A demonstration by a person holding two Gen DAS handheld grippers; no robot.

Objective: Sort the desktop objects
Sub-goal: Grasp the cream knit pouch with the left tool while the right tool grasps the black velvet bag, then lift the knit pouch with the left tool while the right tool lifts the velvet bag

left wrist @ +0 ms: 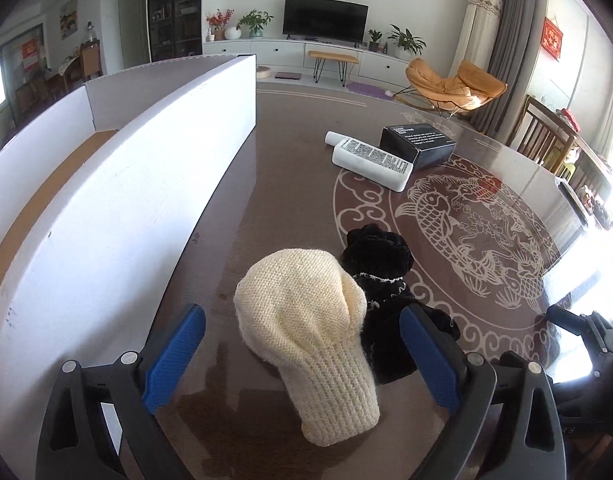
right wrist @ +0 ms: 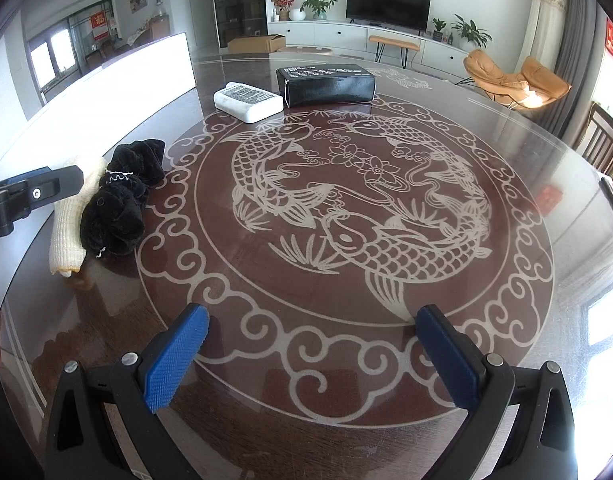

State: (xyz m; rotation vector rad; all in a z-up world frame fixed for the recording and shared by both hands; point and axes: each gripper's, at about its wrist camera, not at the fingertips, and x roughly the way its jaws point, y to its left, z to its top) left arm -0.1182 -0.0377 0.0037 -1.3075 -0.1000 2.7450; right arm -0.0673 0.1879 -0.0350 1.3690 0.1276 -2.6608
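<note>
A cream knitted glove (left wrist: pixel 314 332) lies on the round table, with a black velvet scrunchie-like cloth (left wrist: pixel 380 280) against its right side. My left gripper (left wrist: pixel 302 344) is open, its blue pads on either side of the glove and cloth, not closed on them. Both also show in the right wrist view, the glove (right wrist: pixel 76 216) and the black cloth (right wrist: pixel 122 196) at the left. My right gripper (right wrist: pixel 312 354) is open and empty over the table's fish pattern. A white bottle (left wrist: pixel 368 158) lies on its side beside a black box (left wrist: pixel 418 144) farther back.
A large white cardboard box (left wrist: pixel 118 184) with an open top stands along the table's left side. The brown glass-topped table (right wrist: pixel 506 280) has a carp pattern. Wooden chairs (left wrist: pixel 546 136) stand at the right edge. The left gripper's finger (right wrist: pixel 34 192) shows at the left of the right wrist view.
</note>
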